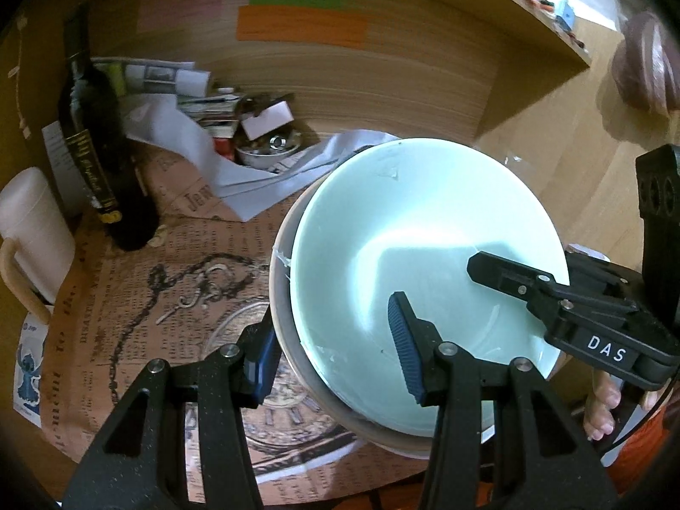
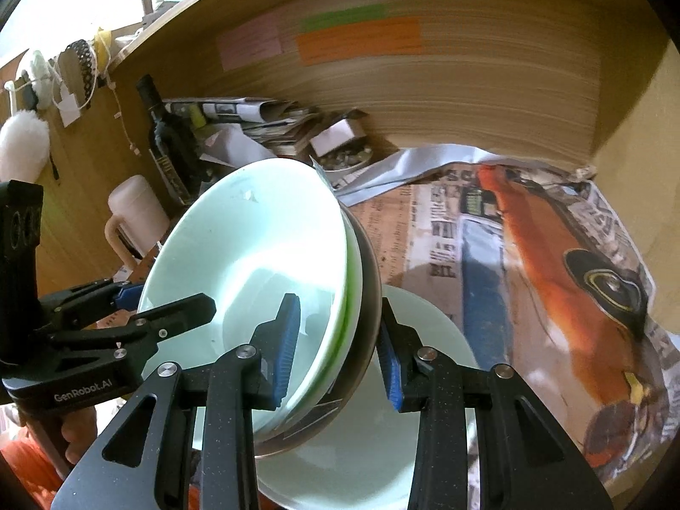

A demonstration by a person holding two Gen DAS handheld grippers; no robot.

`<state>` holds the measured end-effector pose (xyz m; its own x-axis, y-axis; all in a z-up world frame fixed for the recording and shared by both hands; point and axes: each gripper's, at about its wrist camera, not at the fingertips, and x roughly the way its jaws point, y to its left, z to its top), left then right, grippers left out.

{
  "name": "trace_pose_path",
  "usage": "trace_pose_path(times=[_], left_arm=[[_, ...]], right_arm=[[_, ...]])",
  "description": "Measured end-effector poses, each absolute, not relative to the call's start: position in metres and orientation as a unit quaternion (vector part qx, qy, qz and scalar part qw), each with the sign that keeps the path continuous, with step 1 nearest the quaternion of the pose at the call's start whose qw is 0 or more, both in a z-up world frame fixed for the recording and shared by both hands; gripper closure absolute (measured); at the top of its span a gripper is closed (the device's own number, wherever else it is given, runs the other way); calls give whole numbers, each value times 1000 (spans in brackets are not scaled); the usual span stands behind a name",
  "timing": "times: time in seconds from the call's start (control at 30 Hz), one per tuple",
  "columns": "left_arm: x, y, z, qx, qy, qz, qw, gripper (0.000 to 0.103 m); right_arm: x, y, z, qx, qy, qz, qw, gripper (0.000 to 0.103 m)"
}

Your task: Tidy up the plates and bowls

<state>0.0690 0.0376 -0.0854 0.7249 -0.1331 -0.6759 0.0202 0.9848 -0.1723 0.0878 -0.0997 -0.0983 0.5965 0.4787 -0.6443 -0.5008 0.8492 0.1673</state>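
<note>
Stack of bowls (image 2: 263, 255): a pale mint bowl nested on top of others, with a green rim and a dark outer bowl showing at its edge; the stack is tilted and held up above the worktop (image 1: 531, 161), between the two claws.
Mint bowl, left view (image 1: 416, 255): its inside faces the camera, and a whitish outer bowl shows around its lower-left rim.
Left claw (image 1: 335, 361): pinching the near-left rim of the stack, one blue pad inside the mint bowl and the other outside.
Right claw (image 2: 340, 352): pinching the right rim of the stack, one blue pad inside and one on the dark outer wall.
Plate (image 2: 425, 331): pale, lying below the stack, partly hidden by it.
Newspaper (image 2: 531, 255): it covers the worktop, with an orange car printed on it.
Dark bottle (image 1: 91, 136): upright at the far left.
White jug (image 1: 29, 229): with a handle, just beside the bottle.
Small dish of odds and ends (image 1: 272, 148): at the back, among papers.
Person: fingers (image 1: 603, 403) at the right claw's handle.
</note>
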Motion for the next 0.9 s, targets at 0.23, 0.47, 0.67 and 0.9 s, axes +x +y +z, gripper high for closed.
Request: trace_pose_path(times=[0.23, 0.47, 0.67, 0.9], left_arm=[[69, 18, -94, -72, 379, -62, 920, 55], [69, 6, -102, -62, 395, -79, 913, 55], [73, 0, -109, -56, 411, -87, 906, 55], [84, 2, -120, -62, 431, -85, 896, 55]], right_arm=[[81, -121, -102, -13, 363, 256, 896, 71], [80, -135, -109, -1, 373, 241, 896, 71], [84, -139, -117, 10, 385, 234, 893, 71], [94, -137, -129, 13, 404, 232, 884, 71]])
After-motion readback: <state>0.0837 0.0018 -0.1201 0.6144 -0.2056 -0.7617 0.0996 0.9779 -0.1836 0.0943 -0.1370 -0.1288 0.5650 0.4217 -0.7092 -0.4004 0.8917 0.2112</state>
